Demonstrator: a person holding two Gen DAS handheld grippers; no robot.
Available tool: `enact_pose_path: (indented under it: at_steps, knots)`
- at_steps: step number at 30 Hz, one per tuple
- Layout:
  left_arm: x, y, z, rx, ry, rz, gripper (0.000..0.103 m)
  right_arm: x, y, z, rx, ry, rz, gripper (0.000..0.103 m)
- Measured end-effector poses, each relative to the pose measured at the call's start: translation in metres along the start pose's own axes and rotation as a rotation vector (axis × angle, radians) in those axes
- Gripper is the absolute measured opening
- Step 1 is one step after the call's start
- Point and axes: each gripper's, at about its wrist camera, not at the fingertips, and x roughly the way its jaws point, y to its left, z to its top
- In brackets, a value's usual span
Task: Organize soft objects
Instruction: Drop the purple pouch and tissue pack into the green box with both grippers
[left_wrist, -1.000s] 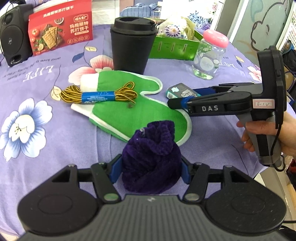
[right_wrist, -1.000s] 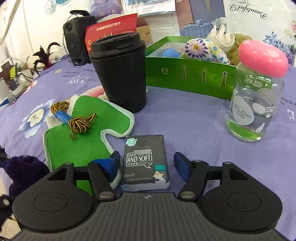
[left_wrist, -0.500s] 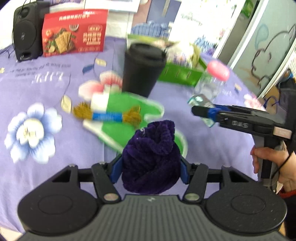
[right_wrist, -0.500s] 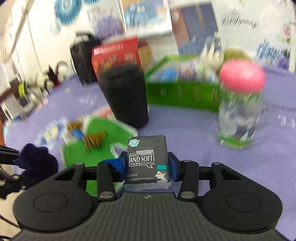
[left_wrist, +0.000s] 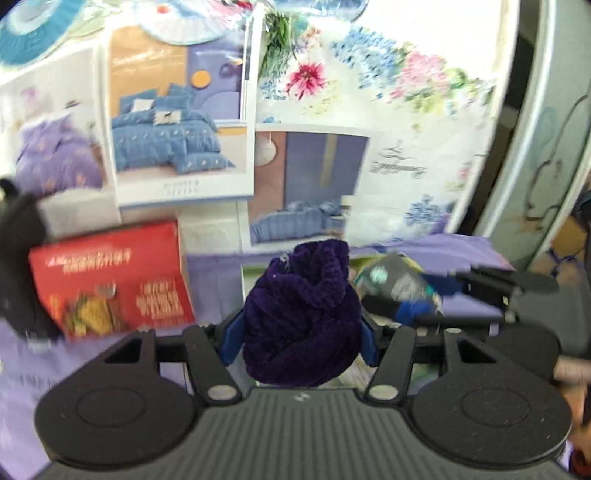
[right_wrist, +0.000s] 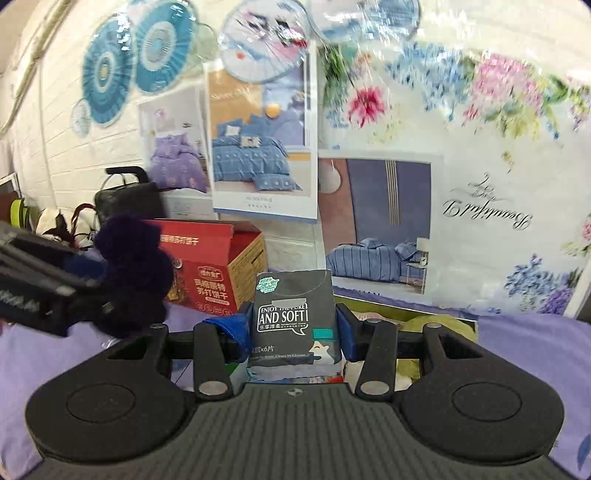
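- We hold the purple cloth (left_wrist: 301, 317) in the left gripper (left_wrist: 299, 338); both blue pads press into its sides, and it hangs clear of the table.
- We hold the tissue pack (right_wrist: 293, 321) in the right gripper (right_wrist: 291, 338), upright, clamped across its narrow sides.
- The green box (right_wrist: 436, 317) lies just ahead of the right gripper, below the pack.
- The cloth looks light, plush and compressible; we grip it across the middle of the bundle so no fold slips out.
- The pack looks light, with slick film that dents; we keep the pads on the flat side faces, at mid height.
- The red carton (right_wrist: 207, 273) stands to the left, apart from both loads.
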Motion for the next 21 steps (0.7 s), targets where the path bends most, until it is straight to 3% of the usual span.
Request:
enact_pose_path:
  at_steps: [5,9,12,18,21]
  knots:
    - [0.071,0.001,0.026,0.029,0.124,0.028,0.07,0.049,-0.02,-0.001,0.136,0.082,-0.058,0.035]
    - [0.086,0.002,0.026,0.032,0.131,0.056,0.071,0.062,-0.03,-0.011,0.176,0.119,-0.098,0.037]
    - [0.074,-0.002,0.02,0.04,0.088,0.067,0.071,0.053,-0.036,-0.016,0.179,0.092,-0.125,0.037]
    - [0.021,-0.028,-0.008,0.108,-0.016,0.127,0.072,0.003,-0.026,-0.024,0.176,-0.001,-0.087,0.038]
    - [-0.012,-0.039,-0.028,0.112,-0.053,0.102,0.072,-0.033,-0.012,-0.038,0.173,-0.05,-0.071,0.039]
